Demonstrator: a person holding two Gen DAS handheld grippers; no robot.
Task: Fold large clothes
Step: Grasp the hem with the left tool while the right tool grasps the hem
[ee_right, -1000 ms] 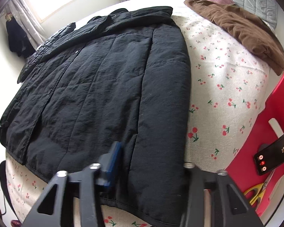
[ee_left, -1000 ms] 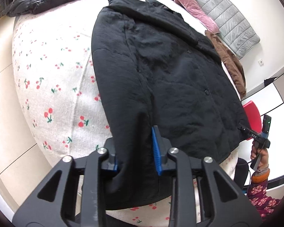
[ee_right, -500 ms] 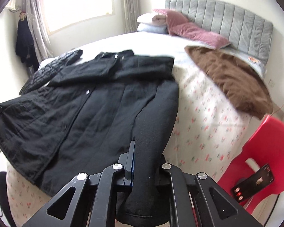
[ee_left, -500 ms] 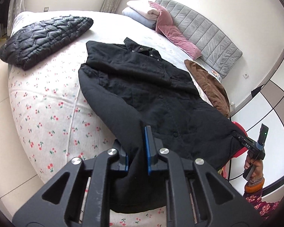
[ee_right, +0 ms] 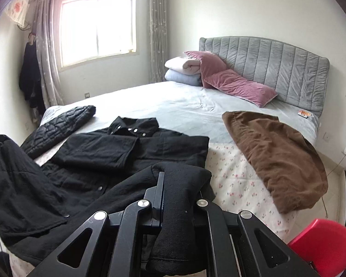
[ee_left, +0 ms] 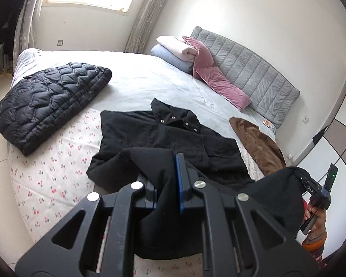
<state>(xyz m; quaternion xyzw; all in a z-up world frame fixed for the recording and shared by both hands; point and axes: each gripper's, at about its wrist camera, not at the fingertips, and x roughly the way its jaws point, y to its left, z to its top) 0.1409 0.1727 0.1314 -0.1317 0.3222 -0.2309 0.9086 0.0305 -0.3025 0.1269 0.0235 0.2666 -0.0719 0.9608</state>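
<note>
Lying lengthwise on the bed [ee_right: 184,106], collar toward the headboard [ee_right: 276,62], one black coat [ee_right: 131,147] has its hem lifted: left gripper [ee_left: 167,191] and right gripper [ee_right: 180,198] each clench one corner.

Daylight enters through blown-out window [ee_right: 96,28]; room evenly bright, shadows soft. Strong fisheye curvature, dark vignetted corners. Focus sharp.

Black padded coat [ee_left: 173,136], buttoned, collar [ee_right: 133,125] toward the headboard, sleeves folded across the chest. Upper part flat on the cherry-print bedspread [ee_left: 57,173]; hem end lifted off the bed at both lower corners, cloth sagging between them.
</note>
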